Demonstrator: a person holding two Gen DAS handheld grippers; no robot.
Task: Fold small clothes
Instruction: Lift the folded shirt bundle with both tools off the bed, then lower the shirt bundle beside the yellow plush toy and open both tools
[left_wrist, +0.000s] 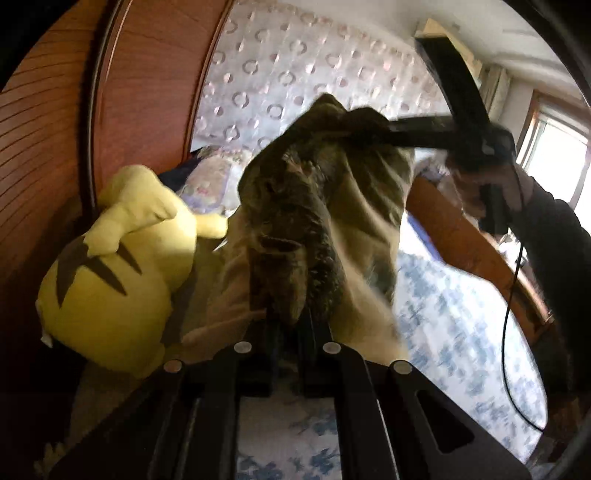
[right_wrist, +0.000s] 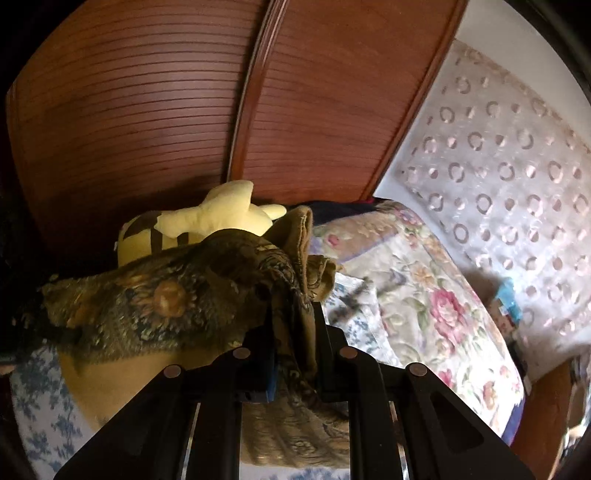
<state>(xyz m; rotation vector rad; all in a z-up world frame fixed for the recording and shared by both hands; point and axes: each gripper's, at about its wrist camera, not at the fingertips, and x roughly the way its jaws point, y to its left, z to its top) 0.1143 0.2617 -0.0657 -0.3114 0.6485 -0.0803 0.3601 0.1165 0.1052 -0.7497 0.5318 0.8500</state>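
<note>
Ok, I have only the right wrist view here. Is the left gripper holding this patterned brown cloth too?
Observer: Yes, the left gripper is shut on the cloth, at its lower end.
Operator: And how does my right gripper look from there?
Observer: The right gripper pinches the cloth's top, higher in that view than the left one.
Operator: Is anything loose near it?
Observer: A black cable hangs down below the hand that holds it.
</note>
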